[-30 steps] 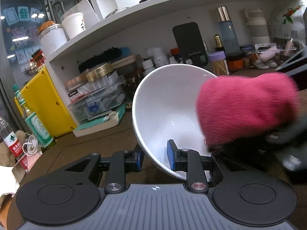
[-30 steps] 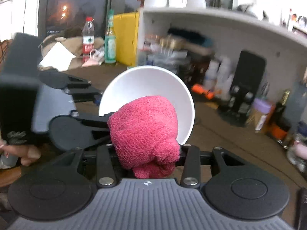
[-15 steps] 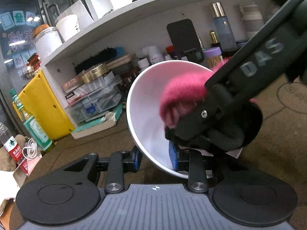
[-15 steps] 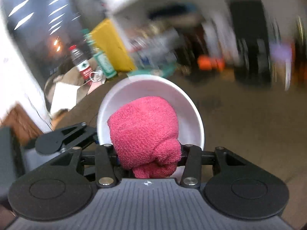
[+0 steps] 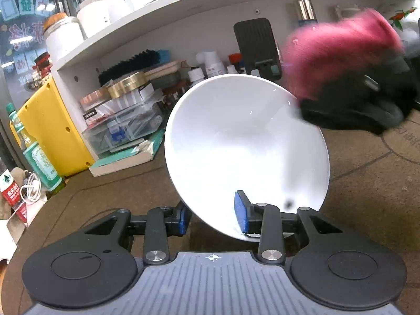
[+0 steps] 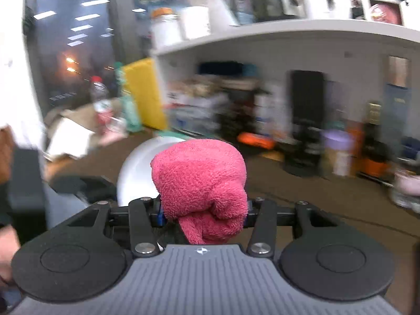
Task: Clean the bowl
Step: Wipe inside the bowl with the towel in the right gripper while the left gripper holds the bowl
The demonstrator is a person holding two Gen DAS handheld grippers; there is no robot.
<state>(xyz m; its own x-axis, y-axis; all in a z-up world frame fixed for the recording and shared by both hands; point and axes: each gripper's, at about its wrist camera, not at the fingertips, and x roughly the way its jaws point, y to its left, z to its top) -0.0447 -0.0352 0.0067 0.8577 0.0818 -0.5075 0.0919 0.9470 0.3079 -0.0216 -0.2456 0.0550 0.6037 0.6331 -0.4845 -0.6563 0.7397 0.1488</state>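
Note:
My left gripper (image 5: 213,219) is shut on the rim of a white bowl (image 5: 244,141) and holds it tilted above the brown table, its inside facing me. A small dark speck (image 5: 289,204) sits on the bowl's inner wall near the rim. My right gripper (image 6: 203,214) is shut on a bunched pink cloth (image 6: 202,183). In the left wrist view the cloth (image 5: 341,52) is blurred, up and to the right of the bowl, outside it. In the right wrist view the bowl (image 6: 139,165) shows behind and left of the cloth.
A white shelf unit (image 5: 183,15) stands behind, full of bottles, boxes and a black phone stand (image 5: 256,42). A yellow box (image 5: 47,131), a green bottle (image 5: 34,152) and a red-labelled bottle (image 5: 10,191) stand at the left. The brown table (image 5: 367,189) spreads below.
The right gripper with the pink cloth has come out of the bowl and moved up and to the right. The left gripper still holds the bowl, tilted a little differently.

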